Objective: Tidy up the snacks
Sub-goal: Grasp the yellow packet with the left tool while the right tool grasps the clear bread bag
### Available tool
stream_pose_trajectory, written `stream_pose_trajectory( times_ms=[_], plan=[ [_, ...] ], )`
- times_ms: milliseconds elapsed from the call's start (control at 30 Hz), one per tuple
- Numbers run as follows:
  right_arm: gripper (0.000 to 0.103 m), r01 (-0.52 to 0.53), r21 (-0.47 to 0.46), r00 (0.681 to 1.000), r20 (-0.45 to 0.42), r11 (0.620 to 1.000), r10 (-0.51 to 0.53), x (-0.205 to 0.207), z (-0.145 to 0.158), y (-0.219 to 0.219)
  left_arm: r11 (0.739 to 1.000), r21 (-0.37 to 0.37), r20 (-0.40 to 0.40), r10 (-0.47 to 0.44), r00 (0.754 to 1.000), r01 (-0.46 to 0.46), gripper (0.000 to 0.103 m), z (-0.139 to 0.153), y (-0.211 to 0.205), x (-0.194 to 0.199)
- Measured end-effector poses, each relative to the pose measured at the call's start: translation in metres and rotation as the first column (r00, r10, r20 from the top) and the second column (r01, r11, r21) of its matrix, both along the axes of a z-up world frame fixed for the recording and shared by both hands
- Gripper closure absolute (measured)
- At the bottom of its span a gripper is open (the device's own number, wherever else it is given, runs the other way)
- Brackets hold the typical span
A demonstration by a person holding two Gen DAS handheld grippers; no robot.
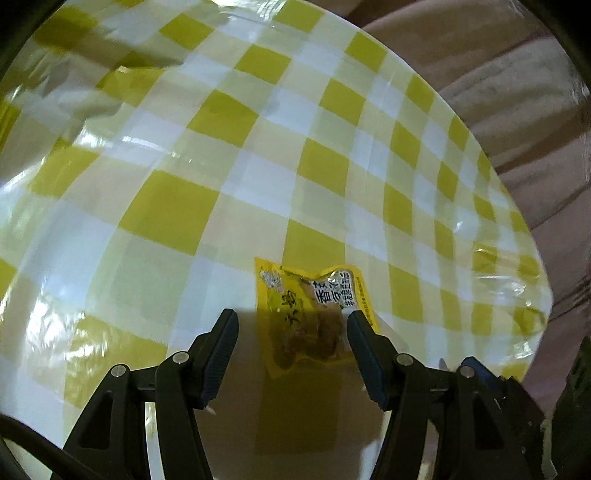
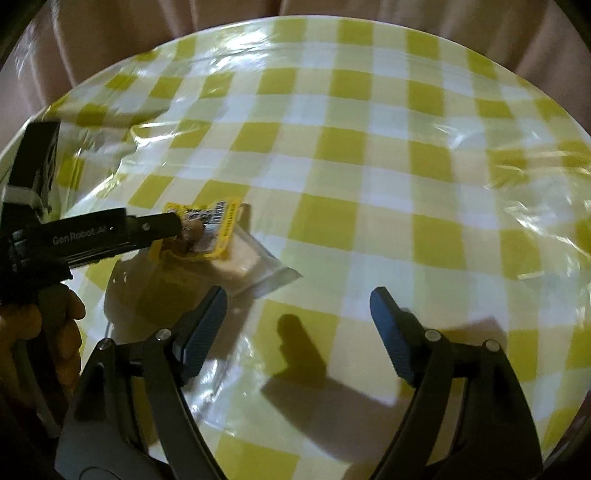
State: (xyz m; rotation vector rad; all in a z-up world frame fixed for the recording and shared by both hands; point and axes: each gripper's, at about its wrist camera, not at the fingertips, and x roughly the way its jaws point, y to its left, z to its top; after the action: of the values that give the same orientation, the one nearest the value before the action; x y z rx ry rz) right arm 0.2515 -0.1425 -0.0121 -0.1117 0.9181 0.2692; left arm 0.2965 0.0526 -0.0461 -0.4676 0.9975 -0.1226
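the left gripper (image 1: 291, 321) is hanging half-open over the yellow snack packet (image 1: 310, 314), not pressing it; the right gripper (image 2: 297, 301) is standing wide, empty, with the clear packet (image 2: 255, 267) just beyond its left finger.

The tablecloth (image 2: 369, 155) is a glossy check of olive-yellow, pale cream and white squares, with white glare streaks across it. The curtain (image 2: 110, 33) behind it is a plain dusty pink-beige with darker folds. The snack packet (image 1: 310, 314) is bright yellow with black characters, a white label panel with a barcode, and a clear window showing brown contents. Beside it, the clear bag (image 2: 255, 266) is see-through plastic over a pale cream block. The left gripper (image 1: 291, 321) is black with ribbed dark pads, and its side carries white lettering. The right gripper (image 2: 297, 299) is black with dark blue textured pads and silver rivets.
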Motion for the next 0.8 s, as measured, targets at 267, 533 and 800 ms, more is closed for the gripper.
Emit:
stream_pose_trajectory(
  times_ms=[267,533,800],
  plan=[
    [0.02,-0.032,-0.034,0.999,-0.011,0.999,0.032,0.01,-0.013,0.015,0.942,0.33,0.025,-0.069,0.997,0.057,0.042,-0.003,-0.04,0.013],
    [0.02,-0.063,-0.043,0.998,-0.002,0.997,0.063,0.017,-0.016,0.026,0.965,0.255,0.039,-0.065,0.997,0.053,0.059,0.0,-0.025,0.012],
    [0.018,-0.13,-0.083,0.991,0.021,0.988,0.132,0.027,-0.021,0.048,0.999,0.024,0.061,-0.024,0.998,0.023,0.083,0.002,0.006,0.003]
  ],
)
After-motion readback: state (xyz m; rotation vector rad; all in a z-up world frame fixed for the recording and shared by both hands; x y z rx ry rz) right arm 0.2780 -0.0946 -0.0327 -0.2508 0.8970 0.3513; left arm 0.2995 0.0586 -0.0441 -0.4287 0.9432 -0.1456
